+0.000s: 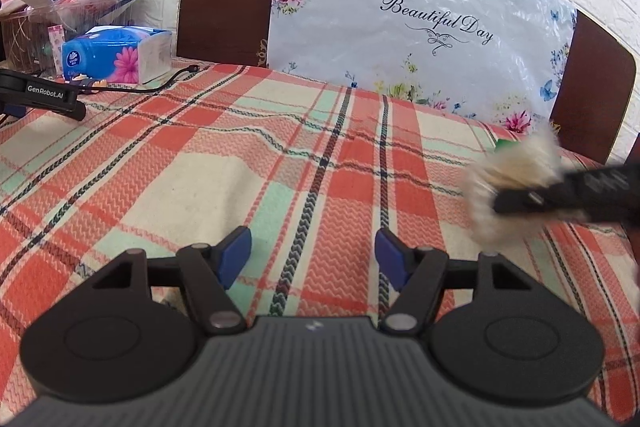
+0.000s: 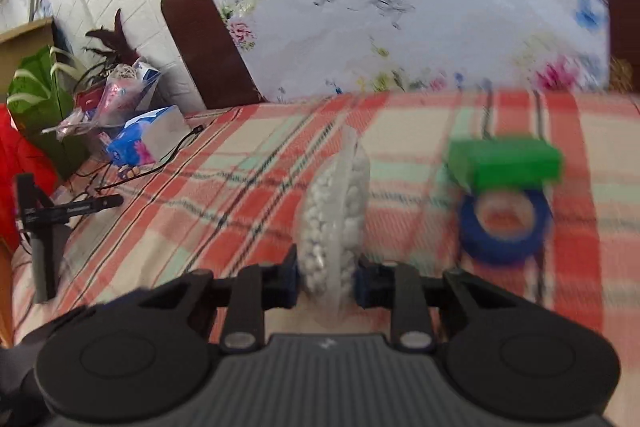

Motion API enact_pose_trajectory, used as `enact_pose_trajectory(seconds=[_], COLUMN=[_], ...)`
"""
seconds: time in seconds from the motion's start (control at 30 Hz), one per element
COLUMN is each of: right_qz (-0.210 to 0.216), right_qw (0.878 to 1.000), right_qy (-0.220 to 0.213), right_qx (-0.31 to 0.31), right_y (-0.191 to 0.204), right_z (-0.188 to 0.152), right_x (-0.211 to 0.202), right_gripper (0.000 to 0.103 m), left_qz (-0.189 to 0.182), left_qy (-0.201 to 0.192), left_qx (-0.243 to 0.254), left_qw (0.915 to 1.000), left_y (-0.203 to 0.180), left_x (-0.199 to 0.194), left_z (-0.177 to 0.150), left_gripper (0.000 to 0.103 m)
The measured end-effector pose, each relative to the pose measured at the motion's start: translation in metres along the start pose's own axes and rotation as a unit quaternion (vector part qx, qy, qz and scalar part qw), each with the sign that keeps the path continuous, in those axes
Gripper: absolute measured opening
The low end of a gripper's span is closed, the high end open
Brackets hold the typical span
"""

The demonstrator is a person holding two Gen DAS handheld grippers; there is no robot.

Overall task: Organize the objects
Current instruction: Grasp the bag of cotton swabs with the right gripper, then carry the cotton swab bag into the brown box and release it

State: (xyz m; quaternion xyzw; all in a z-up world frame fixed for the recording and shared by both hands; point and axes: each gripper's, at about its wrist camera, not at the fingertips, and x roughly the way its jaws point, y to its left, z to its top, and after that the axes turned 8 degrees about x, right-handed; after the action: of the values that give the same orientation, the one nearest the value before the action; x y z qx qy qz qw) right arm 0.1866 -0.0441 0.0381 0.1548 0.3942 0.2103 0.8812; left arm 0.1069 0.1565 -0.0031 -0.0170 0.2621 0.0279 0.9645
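Pinching bag of white pellets (image 2: 332,215), right gripper (image 2: 326,285) clamps its near end; bag's long axis runs away from fingers. Left gripper (image 1: 314,257) spread, empty, well left of bag.
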Motion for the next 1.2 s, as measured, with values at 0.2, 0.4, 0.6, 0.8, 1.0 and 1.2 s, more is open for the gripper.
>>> enact_pose_trajectory(seconds=[0.2, 0.4, 0.6, 0.8, 1.0, 1.2], right_qz=[0.000, -0.141, -0.181, -0.172, -0.154, -0.168], right_qw=[0.996, 0.978, 0.971, 0.976, 0.984, 0.972], right_qy=[-0.014, -0.097, -0.152, -0.129, -0.072, -0.155], right_qx=[0.090, 0.117, 0.040, -0.027, -0.047, -0.046], right_y=[-0.062, -0.115, -0.112, -0.104, -0.107, -0.108], right_z=[-0.061, -0.125, -0.151, -0.147, -0.133, -0.105], right_x=[-0.112, -0.218, -0.259, -0.240, -0.198, -0.229], right_gripper=[0.024, 0.083, 0.084, 0.084, 0.063, 0.050], left_qz=[0.009, -0.172, -0.313, -0.305, -0.334, -0.349], left_qy=[0.020, 0.059, 0.127, 0.179, 0.192, 0.122], left_qx=[0.043, 0.014, 0.109, 0.149, 0.150, 0.154], left_qw=[0.9988, 0.9831, 0.9348, 0.9235, 0.9105, 0.9161], left_y=[-0.015, -0.095, -0.214, -0.248, -0.263, -0.293], left_x=[0.000, -0.037, -0.058, -0.050, -0.046, -0.073], left_z=[0.003, 0.013, 0.022, 0.012, -0.005, 0.065], left_gripper=[0.074, 0.072, 0.066, 0.066, 0.042, 0.036])
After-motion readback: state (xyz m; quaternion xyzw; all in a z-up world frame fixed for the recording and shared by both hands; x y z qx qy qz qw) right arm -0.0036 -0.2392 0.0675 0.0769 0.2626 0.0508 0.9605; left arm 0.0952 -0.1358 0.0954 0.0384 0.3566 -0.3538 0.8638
